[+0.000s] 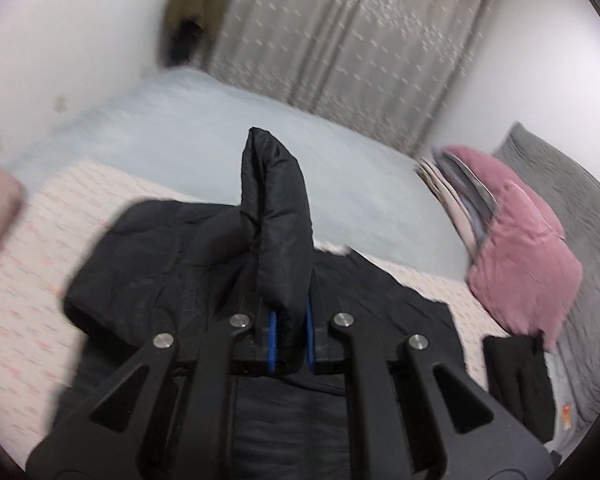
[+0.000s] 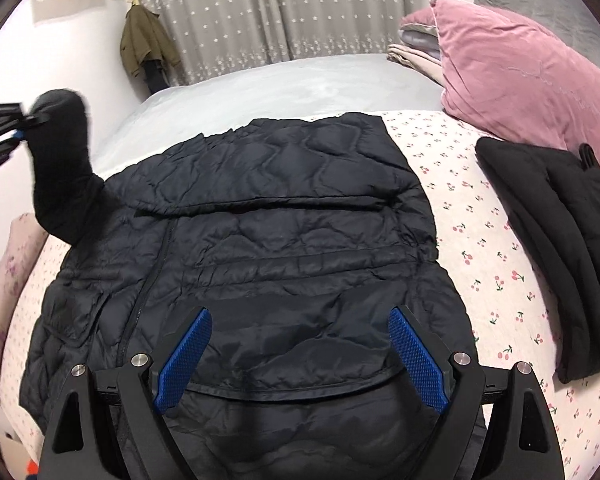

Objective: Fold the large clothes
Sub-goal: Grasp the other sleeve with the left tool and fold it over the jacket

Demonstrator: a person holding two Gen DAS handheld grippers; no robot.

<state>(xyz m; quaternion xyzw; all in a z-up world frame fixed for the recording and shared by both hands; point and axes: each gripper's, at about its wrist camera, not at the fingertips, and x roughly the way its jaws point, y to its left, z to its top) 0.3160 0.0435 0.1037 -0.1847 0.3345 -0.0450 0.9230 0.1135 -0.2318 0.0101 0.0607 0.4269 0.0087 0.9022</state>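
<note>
Nearest the lens, the right claw [image 2: 300,360] stood spread wide and empty, hovering just over the lower part of the black quilted jacket [image 2: 260,248]. The jacket lay flat on the cherry-print sheet [image 2: 480,248] of the bed, body spread out, hem toward the camera. At the far left the left claw [image 1: 291,332] was pressed together on the cuff end of the sleeve [image 1: 278,216], holding it raised off the bed.

The step in hand looked like the sleeve fold: bringing that sleeve in across the jacket's body. The next move would call for carrying it over the chest, laying it flat without twisting, then letting go. A folded black garment [image 2: 560,248] lay to the right beside a pink pillow [image 2: 520,88].
</note>
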